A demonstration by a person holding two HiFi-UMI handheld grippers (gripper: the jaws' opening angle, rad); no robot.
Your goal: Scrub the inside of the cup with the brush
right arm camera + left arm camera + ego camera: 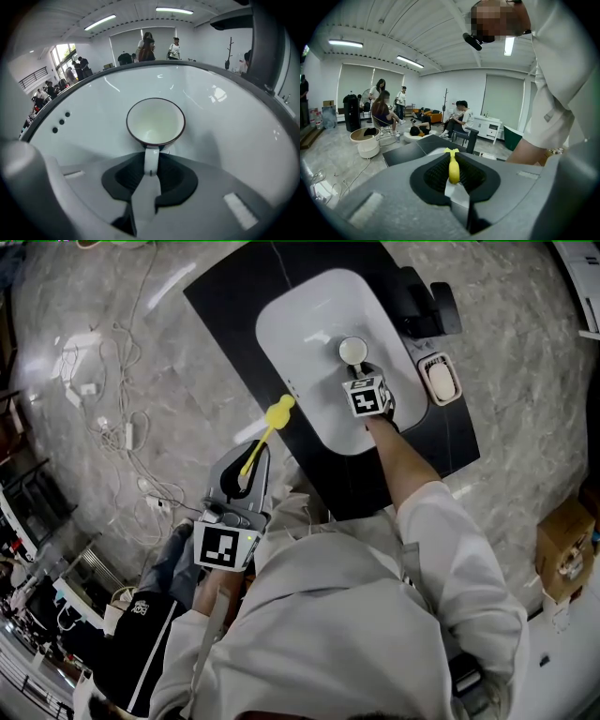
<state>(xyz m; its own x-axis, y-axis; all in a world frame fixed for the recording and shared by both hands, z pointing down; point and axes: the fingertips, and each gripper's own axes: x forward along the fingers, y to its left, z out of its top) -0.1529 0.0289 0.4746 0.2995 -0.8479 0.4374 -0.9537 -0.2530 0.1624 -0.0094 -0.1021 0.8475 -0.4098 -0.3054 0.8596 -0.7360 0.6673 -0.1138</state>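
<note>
A white cup (155,123) with a dark rim stands upright in the white sink basin (84,112); the head view shows the cup (353,351) near the basin's middle. My right gripper (151,165) is shut on the cup's handle (151,159), which sits between its black pads. My left gripper (453,174) is shut on the yellow brush (453,166). In the head view the brush (266,432) sticks up and away from the left gripper (246,479) toward the sink's left edge, off the basin.
The sink (309,306) is set in a dark counter (225,292) on a marble-look floor. A soap dish (440,381) lies at its right, white cables (103,418) at the left. Several people sit in the room (459,117) behind.
</note>
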